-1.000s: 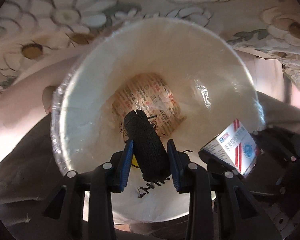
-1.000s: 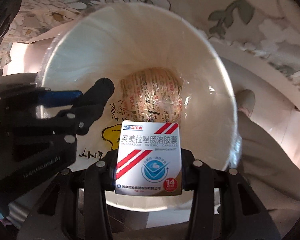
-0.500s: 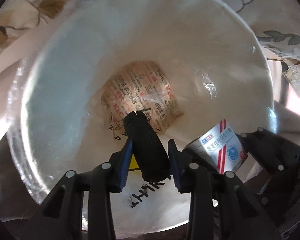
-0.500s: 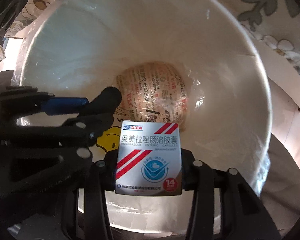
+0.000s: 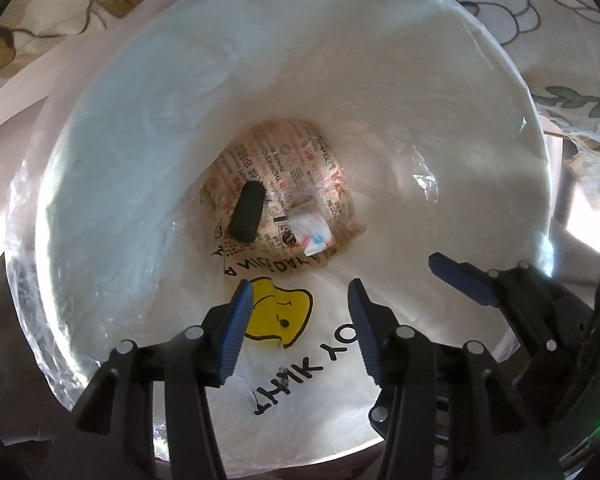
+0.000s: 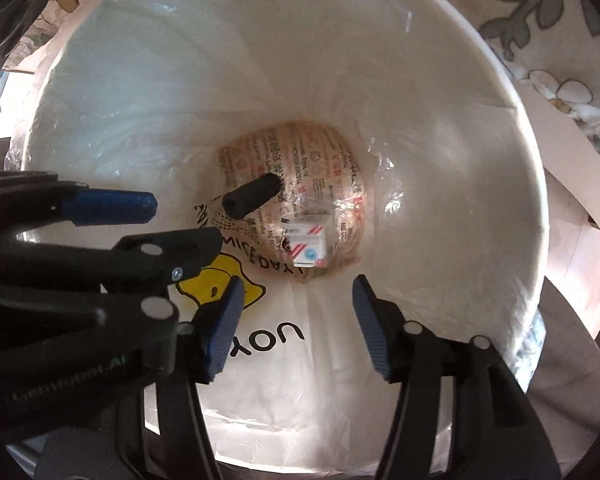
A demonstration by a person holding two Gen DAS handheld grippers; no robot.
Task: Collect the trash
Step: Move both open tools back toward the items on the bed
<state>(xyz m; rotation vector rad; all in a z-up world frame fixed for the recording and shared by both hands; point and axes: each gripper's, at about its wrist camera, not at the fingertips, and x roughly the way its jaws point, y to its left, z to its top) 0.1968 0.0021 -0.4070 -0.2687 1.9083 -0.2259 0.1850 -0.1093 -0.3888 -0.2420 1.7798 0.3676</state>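
A: Status of both grippers?
B: Left gripper and right gripper: jaws opening, nothing between them

A: Location of trash?
B: Black foam cylinder and medicine box lie at the bottom of the lined bin. Deposit judged complete; further trash not visible

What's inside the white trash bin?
At the bottom of the white trash bin lie a black tube and a small medicine box, on a printed paper bag. Underneath it is hidden.
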